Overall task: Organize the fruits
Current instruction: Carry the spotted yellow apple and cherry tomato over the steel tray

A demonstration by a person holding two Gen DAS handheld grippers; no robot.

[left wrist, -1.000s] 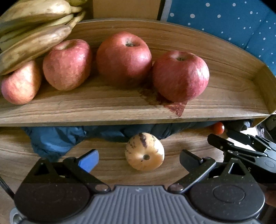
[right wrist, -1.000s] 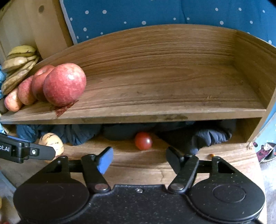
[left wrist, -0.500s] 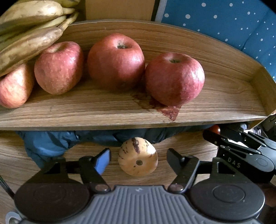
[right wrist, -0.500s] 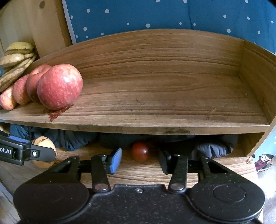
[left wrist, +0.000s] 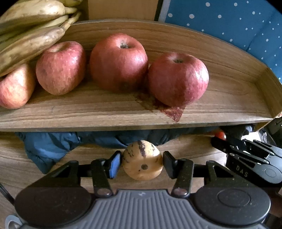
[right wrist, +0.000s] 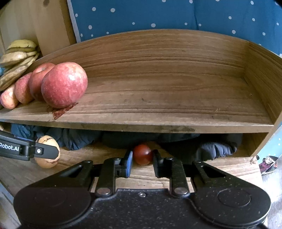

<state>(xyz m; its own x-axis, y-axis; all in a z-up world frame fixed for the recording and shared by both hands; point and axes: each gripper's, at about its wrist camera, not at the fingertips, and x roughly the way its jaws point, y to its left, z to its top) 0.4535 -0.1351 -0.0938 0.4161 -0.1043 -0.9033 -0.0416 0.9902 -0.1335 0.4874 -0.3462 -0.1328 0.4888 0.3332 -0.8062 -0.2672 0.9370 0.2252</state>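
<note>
A pale yellow fruit with dark streaks (left wrist: 142,160) lies on the lower wooden surface, right between the fingers of my left gripper (left wrist: 141,163); the pads touch or nearly touch its sides. It also shows in the right wrist view (right wrist: 47,151). A small red tomato (right wrist: 142,154) sits under the shelf edge between the fingers of my right gripper (right wrist: 141,162), which has closed against it. Several red apples (left wrist: 118,61) and bananas (left wrist: 30,37) rest on the upper wooden shelf (left wrist: 105,112).
Dark blue cloth (left wrist: 51,146) is bunched under the shelf, behind both fruits. The shelf's right half (right wrist: 176,95) is bare wood with raised back and side walls. A red stain (left wrist: 171,111) marks the shelf beside the rightmost apple. Blue dotted fabric (right wrist: 176,14) hangs behind.
Both grippers moved forward and closed in: the left around the yellow streaked fruit, the right around the tomato. Both fruits were well ahead of open fingers a second ago.
</note>
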